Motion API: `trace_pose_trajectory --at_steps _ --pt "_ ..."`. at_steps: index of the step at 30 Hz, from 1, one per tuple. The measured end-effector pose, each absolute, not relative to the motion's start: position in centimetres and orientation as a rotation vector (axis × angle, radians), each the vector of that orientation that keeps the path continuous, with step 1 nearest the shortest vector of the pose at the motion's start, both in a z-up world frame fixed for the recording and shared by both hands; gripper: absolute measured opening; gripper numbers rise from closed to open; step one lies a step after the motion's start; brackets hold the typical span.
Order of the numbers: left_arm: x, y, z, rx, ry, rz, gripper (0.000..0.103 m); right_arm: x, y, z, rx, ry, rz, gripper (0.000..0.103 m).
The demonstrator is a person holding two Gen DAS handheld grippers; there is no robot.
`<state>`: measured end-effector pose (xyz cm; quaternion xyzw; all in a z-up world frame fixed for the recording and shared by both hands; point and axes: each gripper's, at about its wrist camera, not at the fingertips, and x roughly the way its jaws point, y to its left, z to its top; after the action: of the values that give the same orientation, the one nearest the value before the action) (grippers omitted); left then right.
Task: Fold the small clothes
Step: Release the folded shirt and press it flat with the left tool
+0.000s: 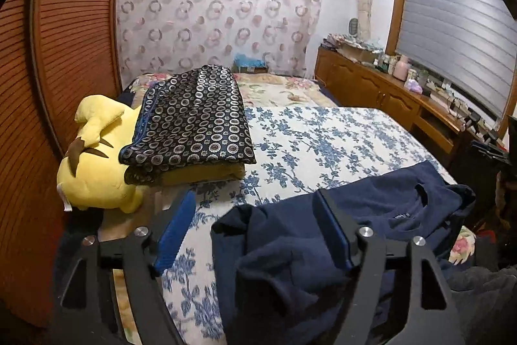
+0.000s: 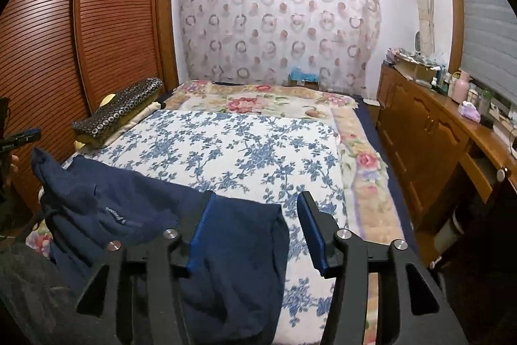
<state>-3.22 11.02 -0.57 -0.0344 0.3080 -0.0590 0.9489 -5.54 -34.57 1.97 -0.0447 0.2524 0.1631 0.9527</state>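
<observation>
A crumpled navy blue garment (image 1: 387, 206) lies at the near edge of the bed on a blue-flowered white sheet (image 1: 323, 138). In the left wrist view my left gripper (image 1: 255, 196) is open just above the garment's left end; the cloth lies below and between the blue pads (image 1: 171, 235) without being pinched. In the right wrist view the same garment (image 2: 113, 209) spreads from the left to under my right gripper (image 2: 256, 199). That gripper is open too, its left pad (image 2: 202, 225) over the cloth's right end and its right pad over bare sheet (image 2: 258, 144).
A folded dark ring-patterned blanket (image 1: 190, 118) rests on a yellow plush toy (image 1: 93, 164) at the bed's left side, beside a slatted wooden wardrobe (image 1: 64, 54). A wooden dresser (image 2: 426, 131) crowded with bottles runs along the right wall. A flowered blanket (image 2: 258, 102) covers the far bed.
</observation>
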Motion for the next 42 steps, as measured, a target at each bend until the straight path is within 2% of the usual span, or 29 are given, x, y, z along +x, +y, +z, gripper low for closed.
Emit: trace_pose_trajectory --at_steps 16,29,38,42 --pt "5.3 12.4 -2.5 -0.011 0.764 -0.167 0.076 2.8 -32.5 -2.1 -0.097 0.664 0.326 0.054" --pt "5.5 10.9 -9.0 0.005 0.946 -0.18 0.076 4.7 -32.1 -4.7 -0.113 0.766 0.309 0.054" --pt "5.0 11.2 -10.0 -0.036 0.963 -0.202 0.075 5.6 -32.4 -5.4 -0.116 0.793 0.293 0.056" --pt "4.8 11.0 -10.1 -0.056 0.964 -0.226 0.068 6.0 -32.7 -5.6 -0.112 0.805 0.291 0.06"
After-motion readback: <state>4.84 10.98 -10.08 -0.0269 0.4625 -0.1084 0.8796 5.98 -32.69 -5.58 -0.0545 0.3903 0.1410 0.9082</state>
